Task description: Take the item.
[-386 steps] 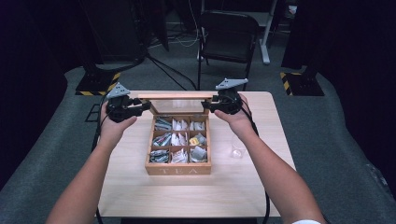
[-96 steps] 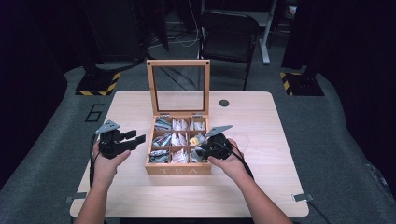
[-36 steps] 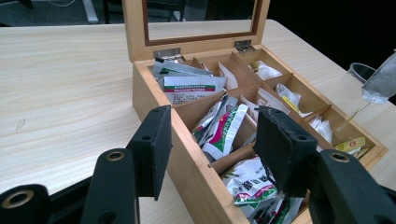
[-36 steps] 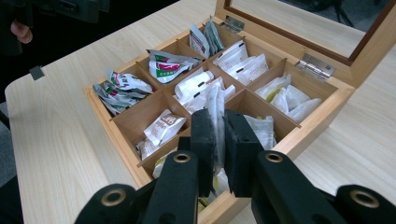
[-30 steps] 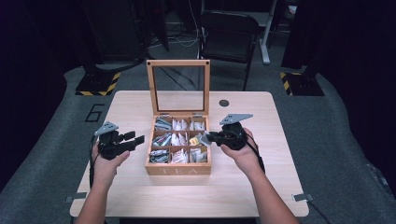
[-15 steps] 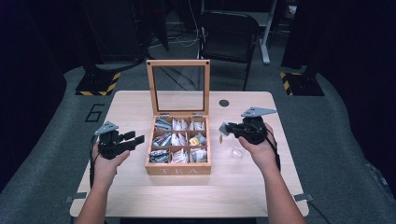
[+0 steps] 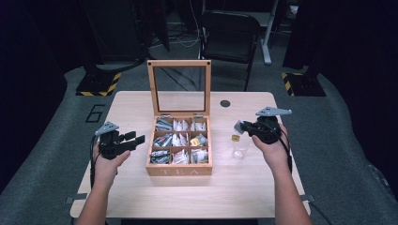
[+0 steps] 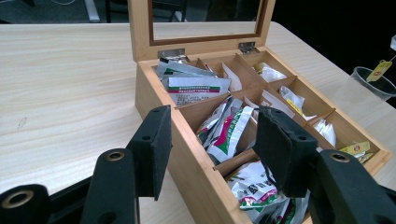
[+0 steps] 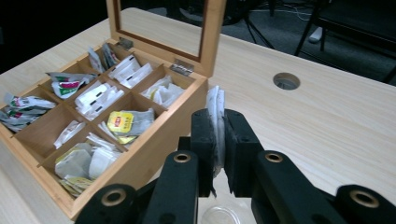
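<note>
My right gripper (image 9: 216, 149) has its jaws squeezed tight on a white tea bag (image 9: 215, 122). I hold it near the right edge of the bench (image 7: 141, 187), above a clear plastic cup (image 7: 241, 149). A little yellow tag (image 7: 235, 138) hangs over the cup. The wooden tea box (image 7: 178, 169) sits in the middle of the bench with its glass lid (image 7: 179, 87) standing up. My left gripper (image 8: 210, 140) waits just beside the box's left side, jaws wide apart and holding nothing.
</note>
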The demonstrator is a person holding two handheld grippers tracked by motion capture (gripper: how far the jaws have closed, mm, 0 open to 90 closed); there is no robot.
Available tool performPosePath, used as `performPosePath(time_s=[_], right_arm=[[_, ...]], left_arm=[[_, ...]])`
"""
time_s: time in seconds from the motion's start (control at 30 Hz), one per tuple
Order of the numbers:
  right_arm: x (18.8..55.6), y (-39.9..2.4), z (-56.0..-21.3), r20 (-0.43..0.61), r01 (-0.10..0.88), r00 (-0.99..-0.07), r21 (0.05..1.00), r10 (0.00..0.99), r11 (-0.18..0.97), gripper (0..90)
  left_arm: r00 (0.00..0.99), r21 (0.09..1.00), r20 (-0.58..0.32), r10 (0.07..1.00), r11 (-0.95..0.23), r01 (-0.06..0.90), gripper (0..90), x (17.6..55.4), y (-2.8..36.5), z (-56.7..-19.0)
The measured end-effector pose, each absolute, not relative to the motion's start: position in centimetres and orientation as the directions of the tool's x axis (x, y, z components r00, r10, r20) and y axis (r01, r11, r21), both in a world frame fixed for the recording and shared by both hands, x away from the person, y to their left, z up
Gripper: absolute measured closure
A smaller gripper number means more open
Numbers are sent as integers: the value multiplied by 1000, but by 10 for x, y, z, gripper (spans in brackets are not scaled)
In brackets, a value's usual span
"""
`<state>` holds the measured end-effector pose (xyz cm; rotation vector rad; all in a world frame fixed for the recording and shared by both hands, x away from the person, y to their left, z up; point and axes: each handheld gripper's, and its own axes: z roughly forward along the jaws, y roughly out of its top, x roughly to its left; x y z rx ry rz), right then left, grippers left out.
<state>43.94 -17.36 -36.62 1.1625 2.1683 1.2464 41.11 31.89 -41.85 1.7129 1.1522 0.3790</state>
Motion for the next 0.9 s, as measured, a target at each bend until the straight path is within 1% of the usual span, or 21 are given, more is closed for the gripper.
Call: performPosePath(time_s=[0.27,0.9], right_arm=[[442,-185,-377,75,503,-548,826,833,256,828],[447,-186,-403,78,564,-529,776,845,282,827]], left_arm=[[495,854,-255,831,-47,519,460,411,319,-419],[493,853,-256,831,-45,520,460,412,320,-419]])
